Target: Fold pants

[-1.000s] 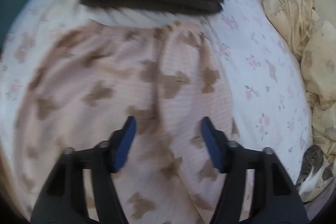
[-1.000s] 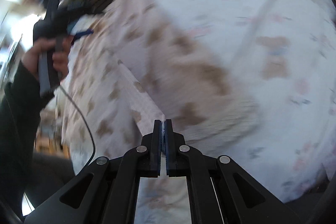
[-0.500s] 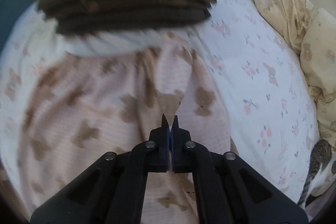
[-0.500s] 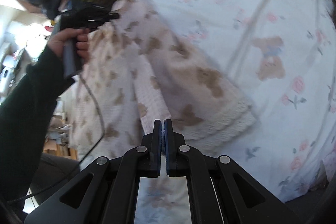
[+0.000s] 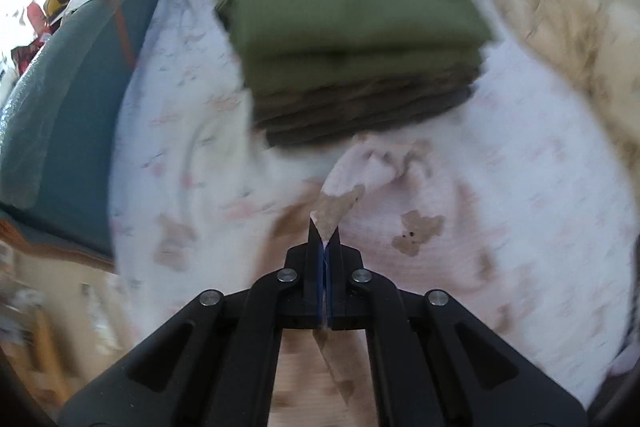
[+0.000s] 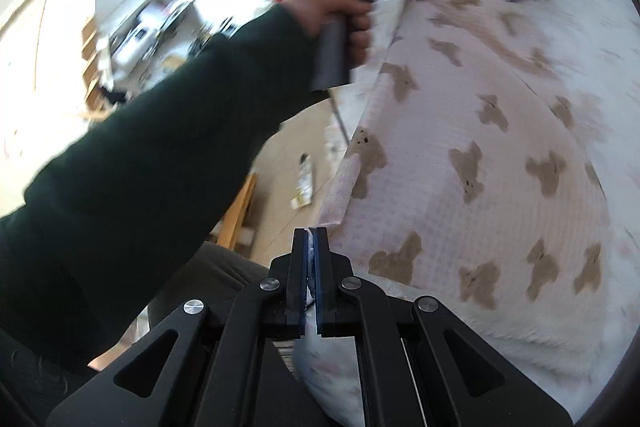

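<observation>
Waffle-knit cloth, pale pink with brown bears, is pinched in both tongs: the left tongs (image 5: 325, 239) are pressed together on a raised edge of the pants (image 5: 420, 227), and the right tongs (image 6: 309, 239) clamp another part of the edge. The pants lie spread over the bed (image 5: 560, 147), with their far end just beside the stack of folded clothes (image 5: 352, 39) and the rest on the near side of that stack. The fabric looks light, soft and limp, so it should drape and sag between grips; hems and edges give the surest hold.
</observation>
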A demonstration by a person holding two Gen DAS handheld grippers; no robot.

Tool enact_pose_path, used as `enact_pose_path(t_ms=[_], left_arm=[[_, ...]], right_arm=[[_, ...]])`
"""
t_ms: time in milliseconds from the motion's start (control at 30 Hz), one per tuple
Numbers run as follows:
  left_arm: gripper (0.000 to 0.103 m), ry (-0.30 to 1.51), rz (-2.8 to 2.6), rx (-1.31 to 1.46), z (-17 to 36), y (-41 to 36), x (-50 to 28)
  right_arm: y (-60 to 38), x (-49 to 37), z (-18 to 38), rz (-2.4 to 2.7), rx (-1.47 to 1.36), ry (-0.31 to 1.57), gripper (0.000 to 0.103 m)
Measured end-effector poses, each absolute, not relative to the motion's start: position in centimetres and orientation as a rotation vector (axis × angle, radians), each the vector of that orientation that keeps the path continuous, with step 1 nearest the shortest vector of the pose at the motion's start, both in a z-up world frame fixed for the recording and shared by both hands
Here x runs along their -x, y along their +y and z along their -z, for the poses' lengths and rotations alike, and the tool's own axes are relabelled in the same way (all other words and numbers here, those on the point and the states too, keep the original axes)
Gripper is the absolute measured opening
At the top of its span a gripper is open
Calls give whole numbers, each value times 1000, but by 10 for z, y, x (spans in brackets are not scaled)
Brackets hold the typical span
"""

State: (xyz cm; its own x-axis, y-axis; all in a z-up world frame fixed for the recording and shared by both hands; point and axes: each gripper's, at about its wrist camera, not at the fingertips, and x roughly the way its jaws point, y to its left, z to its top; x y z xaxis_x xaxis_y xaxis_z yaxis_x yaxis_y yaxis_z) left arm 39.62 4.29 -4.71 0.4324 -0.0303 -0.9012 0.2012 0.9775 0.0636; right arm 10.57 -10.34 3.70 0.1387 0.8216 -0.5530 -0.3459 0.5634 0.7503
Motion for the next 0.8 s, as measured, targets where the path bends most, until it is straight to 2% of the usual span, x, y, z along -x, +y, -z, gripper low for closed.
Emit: enact_pose_path(t_ms=[200, 267, 300, 367, 400, 567, 667, 800], left_arm=[[0, 1219, 63, -221, 102, 82, -407], [5, 1201, 67, -196, 109, 90, -405], [10, 1209, 77, -154, 112, 96, -404], [62, 1235, 66, -84, 113, 106, -402], [69, 1231, 57, -43, 110, 114, -398], [71, 1173, 97, 28, 68, 151, -359], [79, 1137, 125, 14, 38, 182, -316], [83, 1142, 109, 67, 21, 238, -255]], right_arm=[[-64, -124, -1, -896, -516, 1240, 2], [-57, -125, 5, -898, -503, 1261, 2], [-55, -127, 5, -895, -497, 1266, 2], [-49, -130, 6, -894, -486, 1294, 2], [-48, -132, 6, -891, -476, 1297, 2], [-39, -135, 6, -884, -451, 1297, 2], [-24, -134, 8, -903, -429, 1295, 2], [10, -128, 10, -939, -397, 1290, 2]])
